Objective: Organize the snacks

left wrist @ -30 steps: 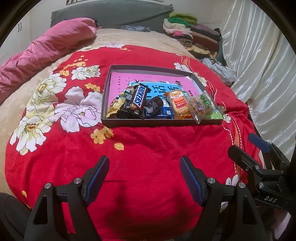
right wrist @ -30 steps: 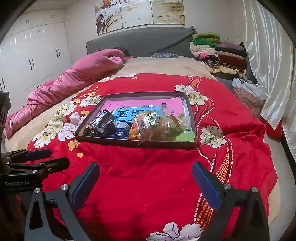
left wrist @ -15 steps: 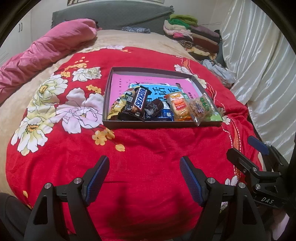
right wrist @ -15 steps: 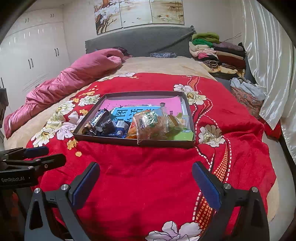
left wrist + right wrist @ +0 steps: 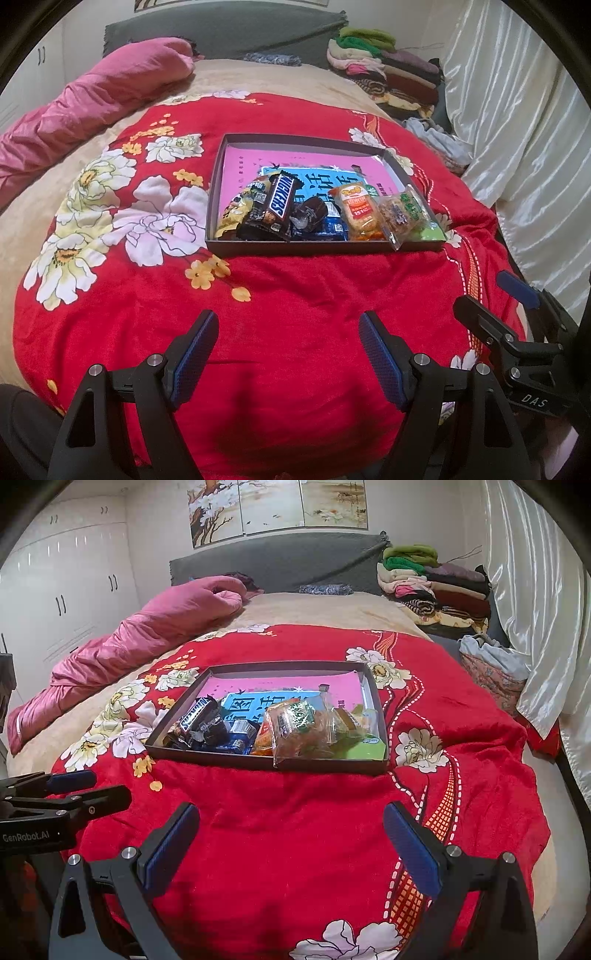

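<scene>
on the red blanket (image 5: 295, 295) sits a snack tray (image 5: 325, 248), perhaps cardboard; left gripper (image 5: 288, 350) and right gripper (image 5: 291, 836) fingers wide apart, empty.

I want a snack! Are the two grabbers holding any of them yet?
No. The left gripper and right gripper are both open with nothing between them; all the snacks lie in the tray.

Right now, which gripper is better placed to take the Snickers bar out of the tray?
Left, probably. The Snickers bar lies at the tray's left end, nearer the left gripper. The right gripper faces the clear-bagged snacks. Both are open and empty.
</scene>
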